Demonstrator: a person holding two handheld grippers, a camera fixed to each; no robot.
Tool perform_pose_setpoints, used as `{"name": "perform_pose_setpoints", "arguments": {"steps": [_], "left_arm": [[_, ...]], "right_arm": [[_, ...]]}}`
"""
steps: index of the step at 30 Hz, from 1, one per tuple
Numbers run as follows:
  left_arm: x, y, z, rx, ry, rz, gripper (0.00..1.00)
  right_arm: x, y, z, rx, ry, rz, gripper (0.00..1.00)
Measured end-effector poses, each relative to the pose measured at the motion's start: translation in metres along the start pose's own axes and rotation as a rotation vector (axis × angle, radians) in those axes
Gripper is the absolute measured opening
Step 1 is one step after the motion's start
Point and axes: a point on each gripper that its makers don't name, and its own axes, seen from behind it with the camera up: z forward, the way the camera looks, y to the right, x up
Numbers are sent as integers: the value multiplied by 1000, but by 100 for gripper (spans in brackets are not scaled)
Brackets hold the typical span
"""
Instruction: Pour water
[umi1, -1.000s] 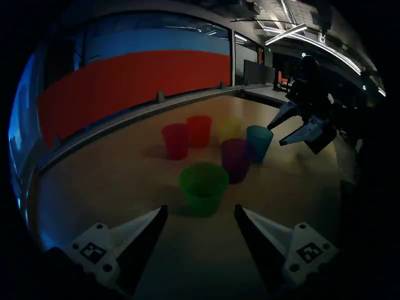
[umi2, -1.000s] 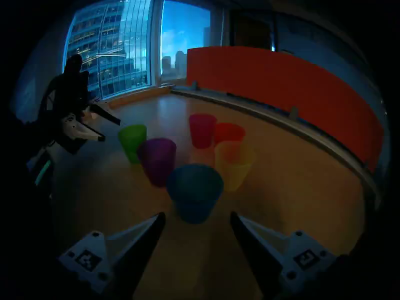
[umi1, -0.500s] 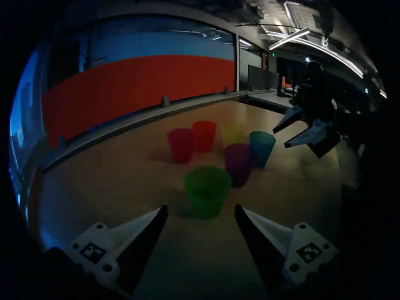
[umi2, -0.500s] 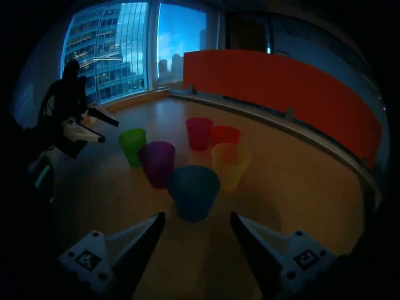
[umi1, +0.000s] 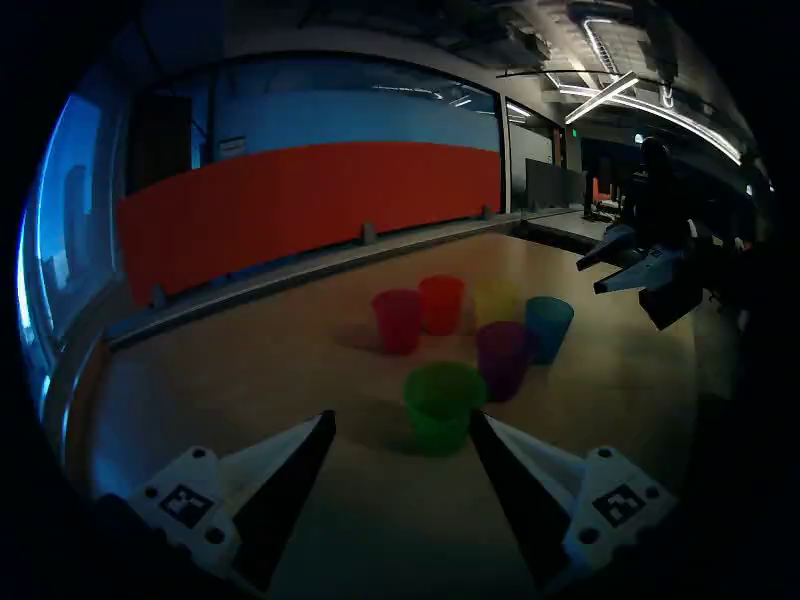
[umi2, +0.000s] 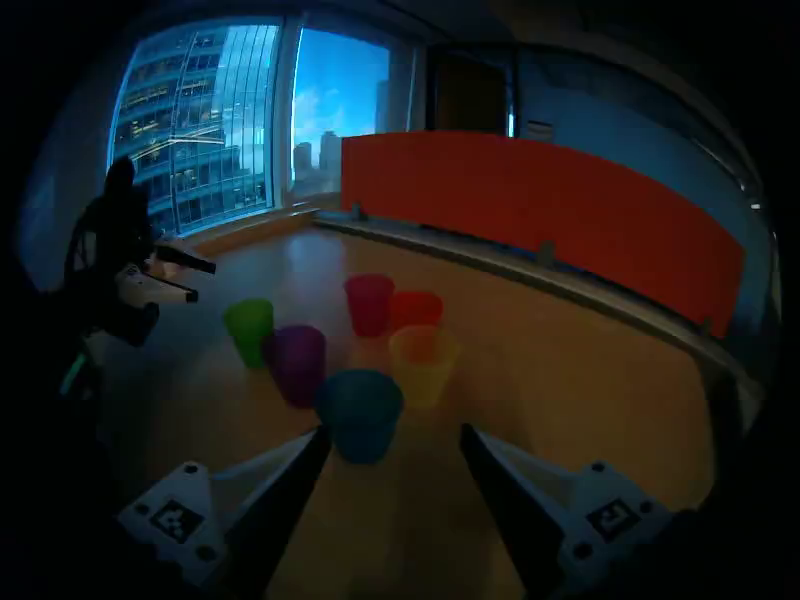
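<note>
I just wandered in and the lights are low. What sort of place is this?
Most likely an office high in a city tower: tall glass windows look out on skyscrapers, a long red divider panel runs along the wide wooden table, and strip lights line the ceiling.

A broad wooden table carries six plastic cups, all upright and grouped close together near its middle. In the left gripper view the green cup stands nearest, the purple cup just behind it and the blue cup beside that. The red cup, orange cup and yellow cup form a row farther back.
</note>
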Motion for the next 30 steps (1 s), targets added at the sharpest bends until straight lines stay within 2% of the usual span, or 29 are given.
{"name": "perform_pose_setpoints", "arguments": {"steps": [14,21,30], "left_arm": [[15,-33,-14,145,120,-73,99],[26,-45,-19,221,185,-91,99],[44,-57,-28,314,258,-110,99]], "right_arm": [[25,23,5,-137,131,58,100],[34,42,9,-251,190,57,100],[50,58,2,-391,264,65,100]]}}
